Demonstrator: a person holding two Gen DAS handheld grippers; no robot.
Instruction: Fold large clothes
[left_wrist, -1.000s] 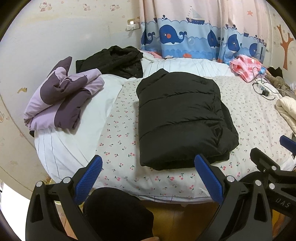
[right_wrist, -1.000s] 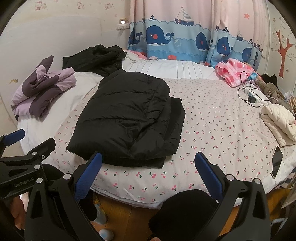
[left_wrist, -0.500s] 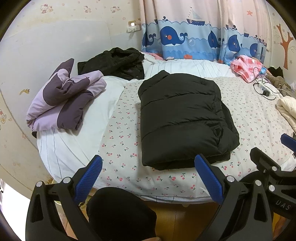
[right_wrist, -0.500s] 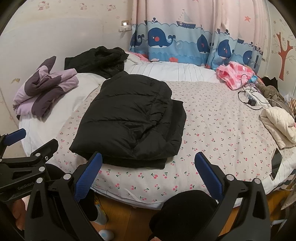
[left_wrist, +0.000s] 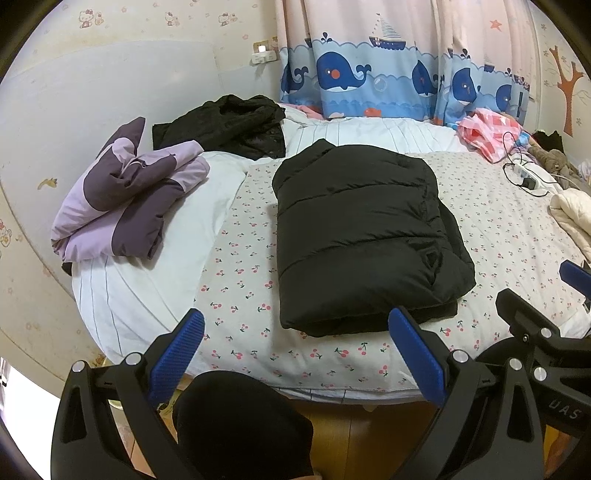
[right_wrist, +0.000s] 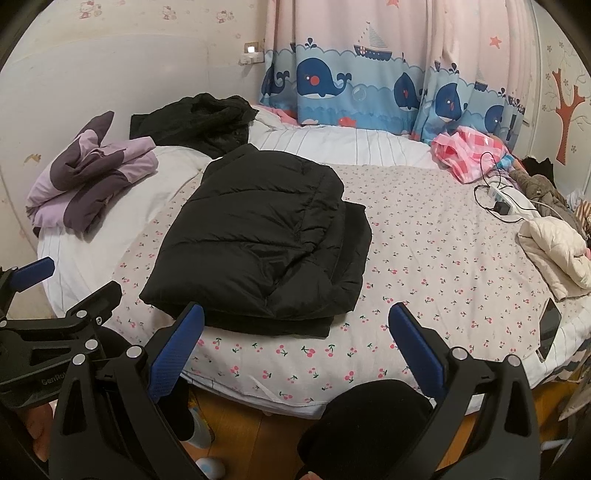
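A black puffer jacket (left_wrist: 362, 236) (right_wrist: 266, 243) lies folded into a compact rectangle on the cherry-print bedspread (left_wrist: 243, 266) (right_wrist: 436, 251). My left gripper (left_wrist: 295, 343) is open, held back from the bed's near edge with nothing between its blue pads. My right gripper (right_wrist: 295, 339) is also open and empty, hanging just off the same edge, below the jacket. In the left wrist view the right gripper (left_wrist: 546, 332) shows at the right border. In the right wrist view the left gripper (right_wrist: 51, 302) shows at the left border.
A folded purple jacket (left_wrist: 125, 195) and a crumpled black garment (left_wrist: 225, 125) lie at the far left. A pink checked cloth (right_wrist: 469, 155), a power strip with cables (right_wrist: 498, 199), a cream garment (right_wrist: 554, 251) and a phone (right_wrist: 548, 328) occupy the right side. A person's dark-clad knees (left_wrist: 240, 424) show below.
Both grippers have pulled back and risen slightly from the bed, so the jacket looks a little farther off. The jacket has not moved.
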